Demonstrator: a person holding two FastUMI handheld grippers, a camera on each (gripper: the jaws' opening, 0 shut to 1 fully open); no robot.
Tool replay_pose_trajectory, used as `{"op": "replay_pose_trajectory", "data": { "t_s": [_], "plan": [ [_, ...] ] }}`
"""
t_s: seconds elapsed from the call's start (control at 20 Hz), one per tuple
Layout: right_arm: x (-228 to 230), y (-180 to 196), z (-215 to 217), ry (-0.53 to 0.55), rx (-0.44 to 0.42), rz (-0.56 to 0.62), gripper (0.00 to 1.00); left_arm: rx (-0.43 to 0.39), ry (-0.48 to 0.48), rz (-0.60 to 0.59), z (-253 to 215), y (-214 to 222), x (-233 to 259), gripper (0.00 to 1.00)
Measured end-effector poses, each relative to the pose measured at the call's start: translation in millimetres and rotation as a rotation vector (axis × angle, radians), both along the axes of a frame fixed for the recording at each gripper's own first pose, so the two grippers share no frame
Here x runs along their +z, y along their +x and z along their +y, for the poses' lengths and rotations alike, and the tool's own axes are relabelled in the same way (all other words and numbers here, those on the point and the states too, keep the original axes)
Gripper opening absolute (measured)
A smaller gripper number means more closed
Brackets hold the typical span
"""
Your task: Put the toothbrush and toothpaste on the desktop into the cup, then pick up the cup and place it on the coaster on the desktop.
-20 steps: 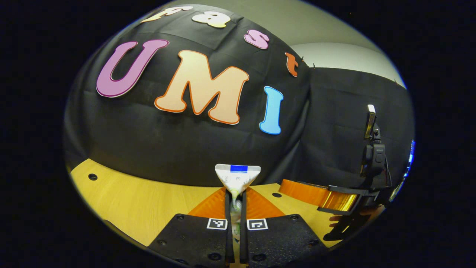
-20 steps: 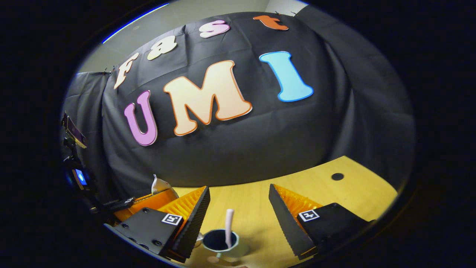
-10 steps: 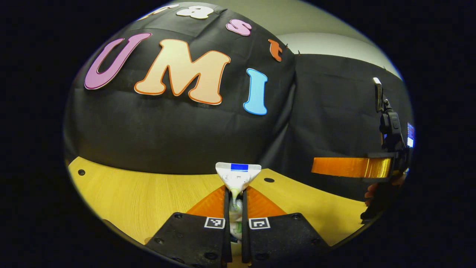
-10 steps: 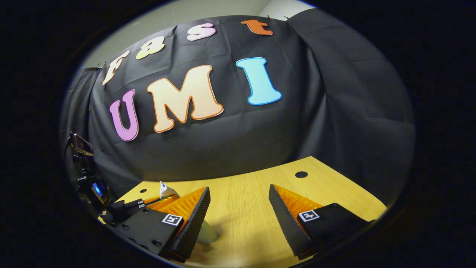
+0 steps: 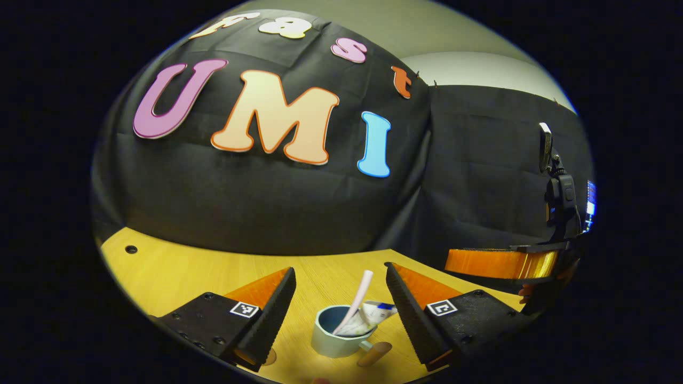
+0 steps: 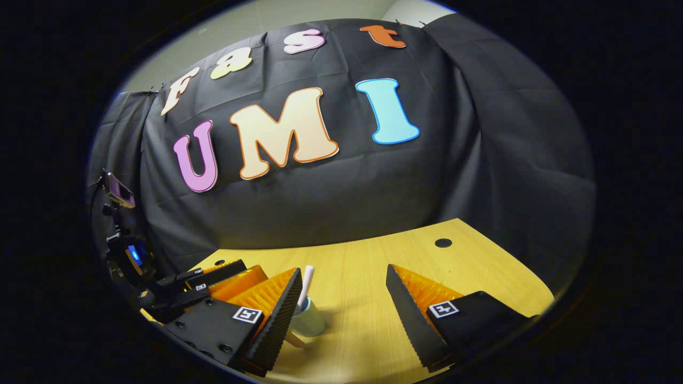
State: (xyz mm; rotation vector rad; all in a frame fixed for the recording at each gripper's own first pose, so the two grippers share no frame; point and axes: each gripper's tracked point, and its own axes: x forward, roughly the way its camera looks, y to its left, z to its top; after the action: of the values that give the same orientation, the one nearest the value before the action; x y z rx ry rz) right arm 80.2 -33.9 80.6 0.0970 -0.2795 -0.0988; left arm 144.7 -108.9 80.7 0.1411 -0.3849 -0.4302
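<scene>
A pale blue-green cup (image 5: 333,341) with a wooden handle (image 5: 374,353) stands on the wooden desktop (image 5: 187,272). A pink-white toothbrush (image 5: 356,298) leans upright in it, and the white toothpaste tube (image 5: 373,313) rests in it beside the brush. My left gripper (image 5: 340,269) hangs open just above and behind the cup, holding nothing. In the right gripper view the cup (image 6: 312,321) and toothbrush (image 6: 307,284) peek out beside the left finger. My right gripper (image 6: 343,269) is open and empty, to the right of the cup.
The right gripper (image 5: 501,264) shows at the right of the left gripper view, and the left gripper (image 6: 213,277) at the left of the right gripper view. A phone on a stand (image 5: 557,181) is at the side. A small brown disc (image 5: 268,356) lies by the left finger.
My left gripper has opened and let go of the toothpaste, which now sits in the cup with the toothbrush. The right gripper stays open and has shifted slightly.
</scene>
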Motion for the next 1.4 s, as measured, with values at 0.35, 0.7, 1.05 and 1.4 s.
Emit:
{"op": "replay_pose_trajectory", "data": {
  "t_s": [0.35, 0.7, 1.05, 1.4],
  "plan": [
    [-16.9, 9.0, 61.5, -0.027, 0.126, 0.141, 0.98, 0.147, -0.047, 0.014, 69.4, -44.8, 27.0, 0.94],
    [-72.6, 34.4, 94.5, -0.035, 0.168, 0.385, 0.98, 0.336, -0.058, 0.109, 154.8, -73.8, 7.1, 0.94],
    [-121.6, 64.4, 89.2, -0.027, 0.118, 0.676, 0.98, 0.418, -0.088, 0.258, 198.4, -96.3, -41.4, 0.95],
    [-148.3, 84.7, 85.7, -0.120, 0.050, 0.861, 0.93, 0.444, -0.126, 0.325, 221.7, -99.4, -64.7, 0.95]
  ]
}}
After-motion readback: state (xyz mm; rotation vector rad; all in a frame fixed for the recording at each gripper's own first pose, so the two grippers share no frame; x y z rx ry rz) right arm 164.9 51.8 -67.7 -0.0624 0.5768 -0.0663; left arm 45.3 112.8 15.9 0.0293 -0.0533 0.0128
